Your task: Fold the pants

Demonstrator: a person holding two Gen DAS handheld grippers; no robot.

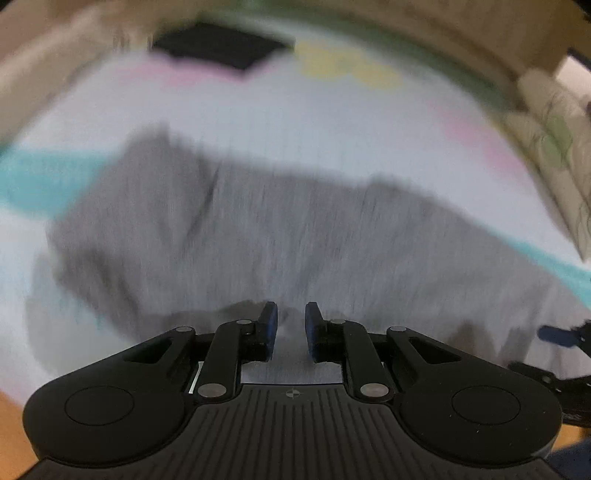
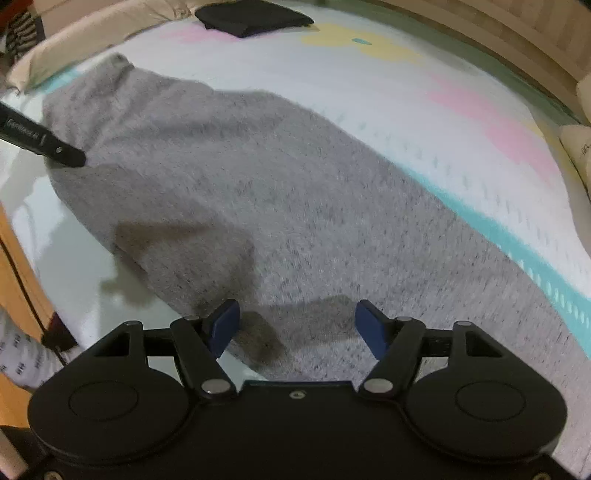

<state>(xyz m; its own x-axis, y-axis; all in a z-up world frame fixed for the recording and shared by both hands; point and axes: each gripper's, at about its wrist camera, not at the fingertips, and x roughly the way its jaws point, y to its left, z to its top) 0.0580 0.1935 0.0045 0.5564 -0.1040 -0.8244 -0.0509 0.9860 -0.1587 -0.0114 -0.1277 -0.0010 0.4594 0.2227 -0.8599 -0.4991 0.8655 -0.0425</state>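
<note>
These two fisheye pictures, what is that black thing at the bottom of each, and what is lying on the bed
Each black shape is a handheld gripper, carried by a person, with a camera looking forward along its two blue-tipped fingers. One picture comes from the left gripper, the other from the right gripper.

On the pastel bedsheet lie grey pants, spread out for folding. A dark folded cloth sits at the far end.

The right gripper's fingers stand wide apart just above the pants, gripping nothing. The left gripper's fingers are nearly together; its blurred picture does not show whether fabric is pinched between them.
</note>
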